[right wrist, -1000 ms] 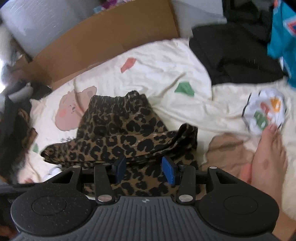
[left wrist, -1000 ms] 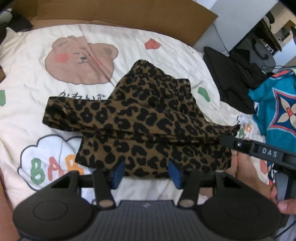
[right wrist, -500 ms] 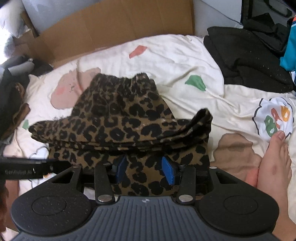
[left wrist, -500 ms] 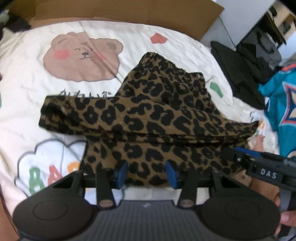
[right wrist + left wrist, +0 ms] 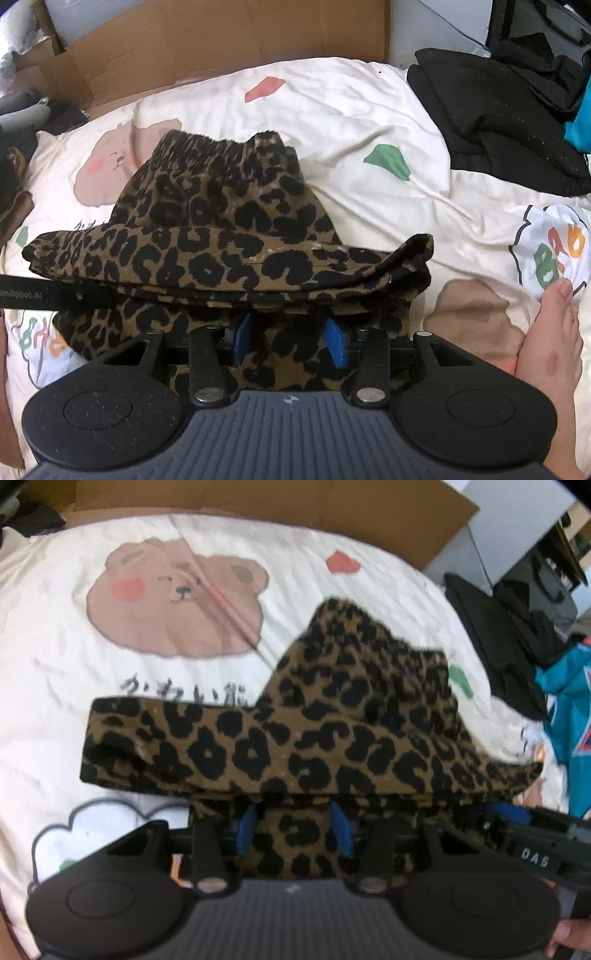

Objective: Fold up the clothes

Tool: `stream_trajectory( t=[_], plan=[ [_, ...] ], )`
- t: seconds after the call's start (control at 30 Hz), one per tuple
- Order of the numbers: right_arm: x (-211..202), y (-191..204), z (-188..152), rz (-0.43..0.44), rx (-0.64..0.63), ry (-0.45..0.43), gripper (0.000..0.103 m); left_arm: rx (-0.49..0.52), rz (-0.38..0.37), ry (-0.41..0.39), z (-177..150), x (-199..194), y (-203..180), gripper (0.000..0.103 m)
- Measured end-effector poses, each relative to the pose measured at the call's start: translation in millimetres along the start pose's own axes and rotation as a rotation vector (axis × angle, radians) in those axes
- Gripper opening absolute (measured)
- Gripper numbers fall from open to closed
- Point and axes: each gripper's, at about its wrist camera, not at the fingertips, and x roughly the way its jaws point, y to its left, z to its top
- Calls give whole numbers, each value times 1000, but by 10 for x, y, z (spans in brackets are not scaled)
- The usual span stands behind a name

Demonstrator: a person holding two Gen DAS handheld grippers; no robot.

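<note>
So both grippers are pushed in under the near edge of the leopard-print pants [image 5: 221, 236], which sit on the cartoon bedsheet [image 5: 351, 107] already doubled over, a thick folded band running across the front and the elastic waistband at the far end. I'd guess they go in low like that to scoop the stack up from below for another fold. The left gripper [image 5: 293, 830] has its blue pads set wide apart with cloth lying between and over them, so not pinching anything as far as I can see. Same for the right gripper [image 5: 290, 345]: spread wide, fabric draped over the tips.

The left camera is blurry but shows the whole bear print [image 5: 177, 602] and the right tool poking in from the side. The right camera is sharper and catches the pile of black clothes [image 5: 495, 110] and a bare foot [image 5: 546, 332] resting on the sheet, plus the ruffled waistband
</note>
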Motion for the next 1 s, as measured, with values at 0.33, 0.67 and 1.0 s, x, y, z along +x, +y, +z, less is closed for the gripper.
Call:
stream_trajectory(
  t=[0.33,0.67,1.0],
  plan=[
    [-147,-149,357,18,96,-98,49,55,-18,-69,373,-179,-91,47],
    [-204,-299,386,-2,158,-111,49,58,-17,-132,583,-395,-17,47],
    [-125,-292,368,-21,174,-96,49,100,-205,-97,503,-507,-186,51]
  ],
)
